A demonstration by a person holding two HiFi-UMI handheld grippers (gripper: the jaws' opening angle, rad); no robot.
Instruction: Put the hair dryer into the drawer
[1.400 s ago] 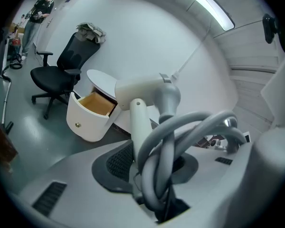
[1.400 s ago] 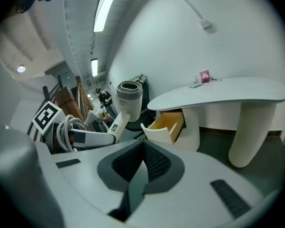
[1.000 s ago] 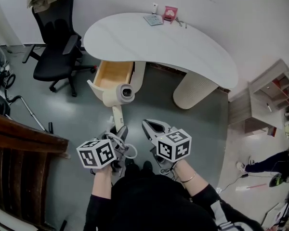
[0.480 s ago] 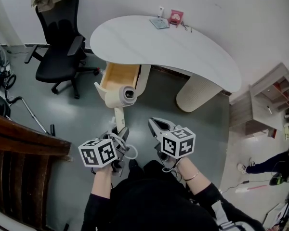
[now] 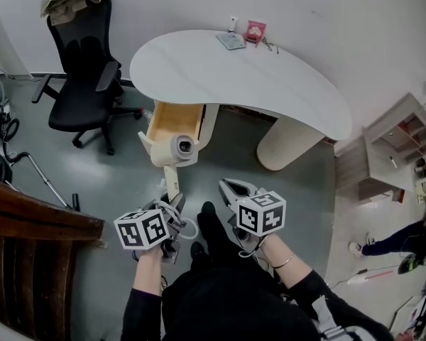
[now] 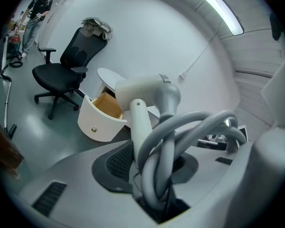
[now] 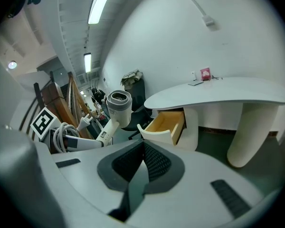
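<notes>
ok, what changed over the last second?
The left claw has carried the hair dryer slightly closer to the open drawer, and a foot has stepped forward between the claws. Unchanged: grip on the hair dryer, right claw empty, drawer open.

White hair dryer [image 5: 179, 150], handle in left tongs [image 5: 172, 206], head near front of open wood-lined drawer [image 5: 172, 119].

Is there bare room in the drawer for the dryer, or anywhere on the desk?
The open drawer looks bare between its wooden walls. The desk top is free from near edge to middle; only the far wall edge is crowded, with the booklet and pink box.
</notes>
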